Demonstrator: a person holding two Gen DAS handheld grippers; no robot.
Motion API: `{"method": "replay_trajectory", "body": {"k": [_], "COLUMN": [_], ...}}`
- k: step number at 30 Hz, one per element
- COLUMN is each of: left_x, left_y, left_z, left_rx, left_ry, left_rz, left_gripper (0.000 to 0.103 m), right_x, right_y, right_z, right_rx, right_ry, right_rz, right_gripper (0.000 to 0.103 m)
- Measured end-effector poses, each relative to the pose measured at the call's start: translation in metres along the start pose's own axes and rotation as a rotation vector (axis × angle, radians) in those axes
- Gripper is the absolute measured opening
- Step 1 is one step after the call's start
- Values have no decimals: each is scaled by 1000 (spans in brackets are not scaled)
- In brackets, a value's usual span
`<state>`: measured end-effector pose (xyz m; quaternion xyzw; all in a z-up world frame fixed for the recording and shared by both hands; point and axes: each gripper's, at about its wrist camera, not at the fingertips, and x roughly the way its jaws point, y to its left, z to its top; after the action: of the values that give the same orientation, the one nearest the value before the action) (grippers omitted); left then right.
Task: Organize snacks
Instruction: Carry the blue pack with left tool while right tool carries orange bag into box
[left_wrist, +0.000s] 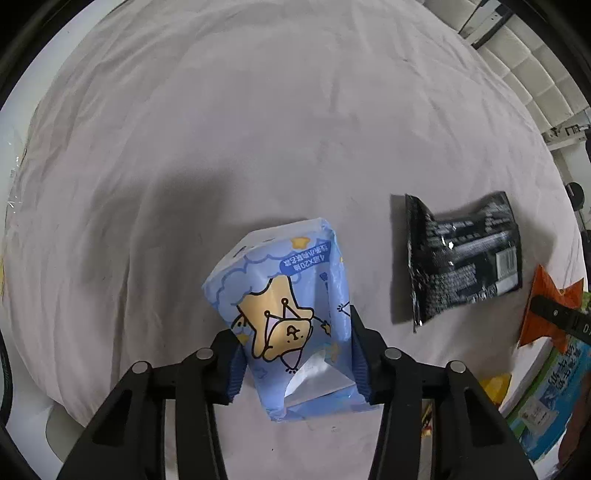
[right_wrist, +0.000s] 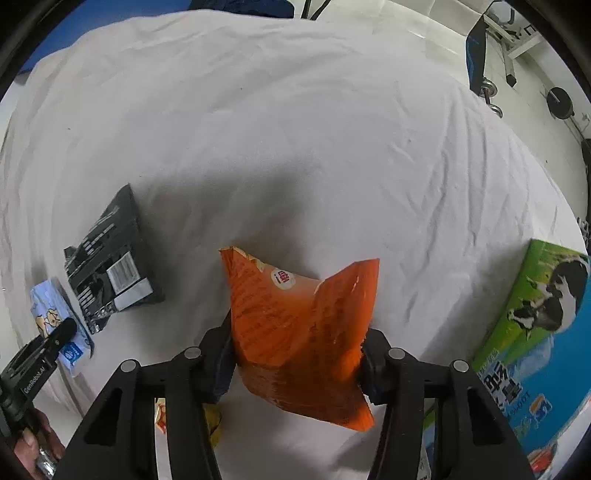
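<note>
A light blue snack packet (left_wrist: 280, 295) with a yellow star cartoon lies on the white sheet (left_wrist: 258, 129). My left gripper (left_wrist: 295, 343) is shut on its lower half, a pad pressing each side. An orange snack bag (right_wrist: 295, 332), crumpled and torn at the top, sits between the pads of my right gripper (right_wrist: 299, 350), which is shut on it. In the right wrist view the blue packet (right_wrist: 51, 317) shows at far left under a finger of the left gripper. In the left wrist view the orange bag (left_wrist: 546, 295) appears at far right.
A black snack packet (left_wrist: 461, 258) (right_wrist: 107, 266) lies flat between the two held packs. A green and blue milk carton box (right_wrist: 535, 332) stands at the right. A yellow wrapper (right_wrist: 214, 421) peeks out near the front edge. A hand (right_wrist: 33, 443) shows at lower left.
</note>
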<state>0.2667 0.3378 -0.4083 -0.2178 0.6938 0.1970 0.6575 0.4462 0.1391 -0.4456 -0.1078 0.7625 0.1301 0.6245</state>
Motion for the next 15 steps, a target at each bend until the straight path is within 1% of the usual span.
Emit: {"method": "replay_trajectory", "body": {"k": [4,6,12,15], "left_x": [-16,-25,-76,-105], "left_y": [-7,-8,-14,-29], "left_z": [-21,-24,-50,-68], "left_rx": [21,30,87,140], "left_ry": [-39,-55,-152,-199], "left_rz": [-6,-15,-58,-97], "left_gripper": [37,36,36,36], "right_x": [-16,-26,-66,-90], "right_y": [-4,-5,-13,-20], "right_z": [-11,-19,-56,-78], "right_rx": [18,15,2,1], "right_ry": [-25,-44,-115,-156], "right_rz": [31,48,134,176], "right_gripper": [54,54,54,54]}}
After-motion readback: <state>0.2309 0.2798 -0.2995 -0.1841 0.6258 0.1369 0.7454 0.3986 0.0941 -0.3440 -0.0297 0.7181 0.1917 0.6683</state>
